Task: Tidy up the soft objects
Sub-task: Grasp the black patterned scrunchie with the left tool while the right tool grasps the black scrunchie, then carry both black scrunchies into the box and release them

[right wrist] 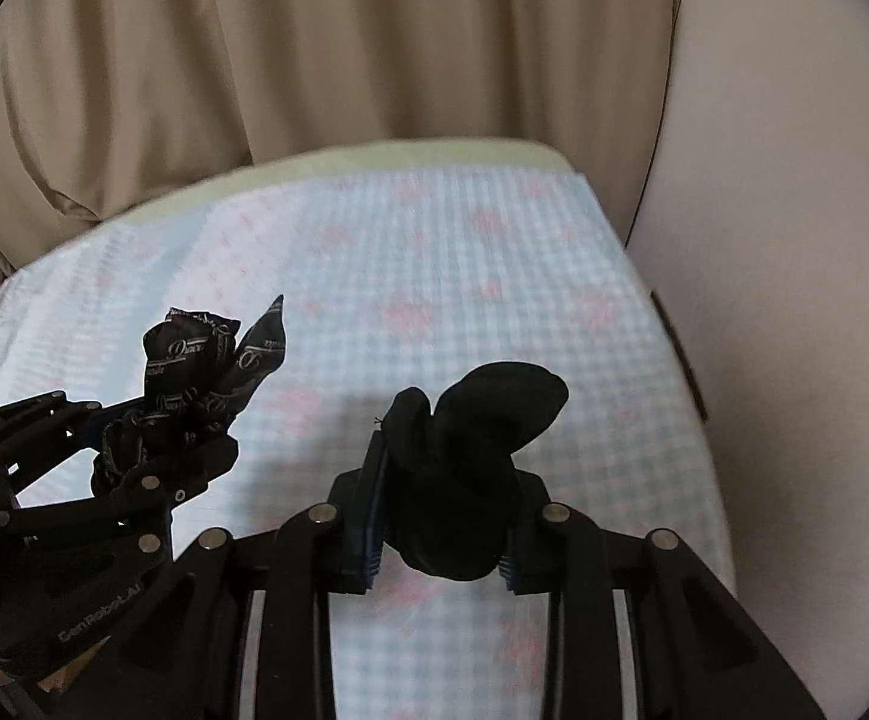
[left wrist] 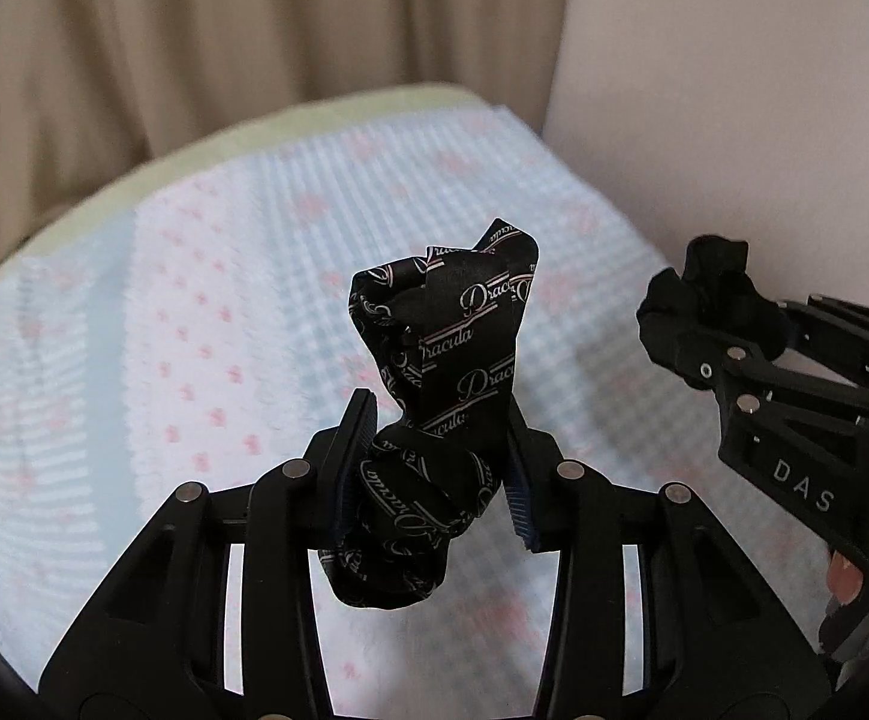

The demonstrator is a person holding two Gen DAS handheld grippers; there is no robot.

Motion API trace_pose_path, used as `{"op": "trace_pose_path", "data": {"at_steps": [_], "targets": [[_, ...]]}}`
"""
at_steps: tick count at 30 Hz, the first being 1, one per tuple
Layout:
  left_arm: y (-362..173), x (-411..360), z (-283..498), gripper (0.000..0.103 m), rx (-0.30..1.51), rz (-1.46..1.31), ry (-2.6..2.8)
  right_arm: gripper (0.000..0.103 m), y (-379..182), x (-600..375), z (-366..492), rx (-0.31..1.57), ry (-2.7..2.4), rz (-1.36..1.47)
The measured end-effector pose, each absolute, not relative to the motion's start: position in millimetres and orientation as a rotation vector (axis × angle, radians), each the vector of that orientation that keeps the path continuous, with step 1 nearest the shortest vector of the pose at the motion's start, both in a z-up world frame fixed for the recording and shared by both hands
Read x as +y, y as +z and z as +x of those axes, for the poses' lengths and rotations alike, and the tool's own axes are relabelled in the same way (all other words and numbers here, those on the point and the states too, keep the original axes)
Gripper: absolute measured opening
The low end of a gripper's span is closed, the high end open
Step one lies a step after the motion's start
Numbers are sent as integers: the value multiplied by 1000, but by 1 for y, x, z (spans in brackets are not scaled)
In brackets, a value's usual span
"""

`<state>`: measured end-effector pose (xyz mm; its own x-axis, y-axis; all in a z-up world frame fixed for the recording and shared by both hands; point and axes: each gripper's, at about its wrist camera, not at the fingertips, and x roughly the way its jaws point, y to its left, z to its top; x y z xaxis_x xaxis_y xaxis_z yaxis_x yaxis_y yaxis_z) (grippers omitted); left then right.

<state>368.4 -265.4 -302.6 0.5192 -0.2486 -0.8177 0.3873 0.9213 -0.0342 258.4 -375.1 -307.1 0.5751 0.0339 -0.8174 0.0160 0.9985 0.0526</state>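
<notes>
A crumpled black cloth printed with white "Dracula" lettering point(left wrist: 440, 396) is clamped in my left gripper point(left wrist: 434, 468), held up above the bed; its top sticks out past the fingertips. The same printed cloth point(right wrist: 212, 360) shows at the left of the right wrist view in that left gripper point(right wrist: 158, 438). My right gripper point(right wrist: 443, 510) is shut on a plain black soft cloth point(right wrist: 470, 444), bunched up above the pads. In the left wrist view that plain black cloth point(left wrist: 710, 282) sits at the right in the right gripper point(left wrist: 716, 324).
Below lies a bed with a pale blue checked cover with pink motifs point(left wrist: 224, 300), a green edge point(left wrist: 254, 126) at its far side. Beige curtains point(right wrist: 314, 60) hang behind it. A pale wall point(right wrist: 794, 360) borders the bed on the right. A person's fingertip point(left wrist: 842, 582) shows by the right gripper's handle.
</notes>
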Motion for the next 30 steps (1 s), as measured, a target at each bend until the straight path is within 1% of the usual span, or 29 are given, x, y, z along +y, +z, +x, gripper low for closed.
{"op": "trace_pose_path", "data": {"at_steps": [8,14,17,21,26,30], "targets": [[-192,-220,313,36,889,108,-298,27,-201,-330,208,902,56,25],[-137,-151,264,36,882,47,-221,27,-141,-279,172,878,132,-1],[-126,-113,242,36,882,35,-187,27,-125,-247,150,874,162,-4],[-120,-53,207,36,886,41,-149,27,-118,-200,124,883,189,5],[-130,17,168,36,931,64,-135,27,-126,-140,100,920,214,27],[-146,65,142,36,968,81,-140,27,-143,-91,85,976,244,8]]}}
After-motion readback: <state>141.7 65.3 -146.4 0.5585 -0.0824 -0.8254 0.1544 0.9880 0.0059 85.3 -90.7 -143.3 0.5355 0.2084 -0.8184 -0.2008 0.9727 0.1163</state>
